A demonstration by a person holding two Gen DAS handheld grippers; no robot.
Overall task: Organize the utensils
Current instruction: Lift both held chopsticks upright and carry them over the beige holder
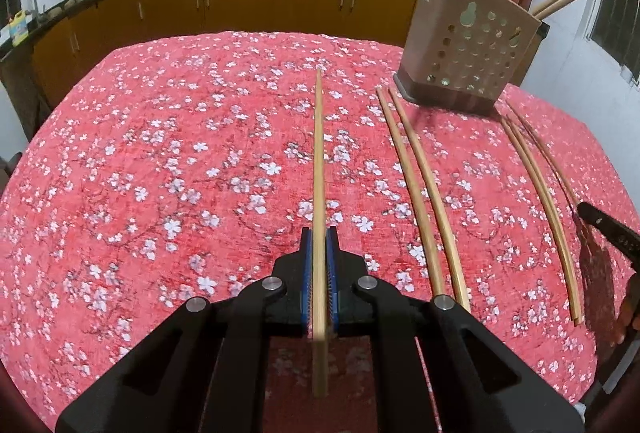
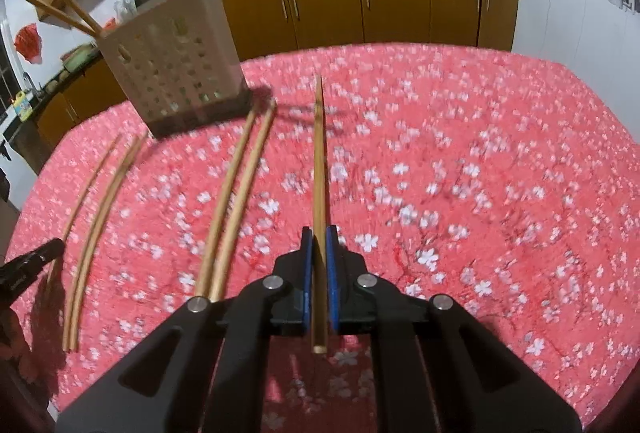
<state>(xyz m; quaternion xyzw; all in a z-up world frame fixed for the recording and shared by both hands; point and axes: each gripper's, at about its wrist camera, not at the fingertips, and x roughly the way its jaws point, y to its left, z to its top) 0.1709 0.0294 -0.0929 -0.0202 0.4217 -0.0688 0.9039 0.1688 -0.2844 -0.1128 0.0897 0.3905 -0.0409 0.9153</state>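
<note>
Left gripper (image 1: 319, 233): blue pads clamped on a single pale wooden chopstick (image 1: 318, 161), which runs straight ahead between the fingers, its tip over the floral red tablecloth (image 1: 160, 173). Right gripper (image 2: 319, 233): likewise closed tight on its own chopstick (image 2: 319, 169), slender, squared at the butt. Two loose pairs (image 1: 420, 193) lie on the cloth between the grippers. Beige perforated plastic holder (image 1: 466, 49) stands beyond them, already containing chopsticks.
</note>
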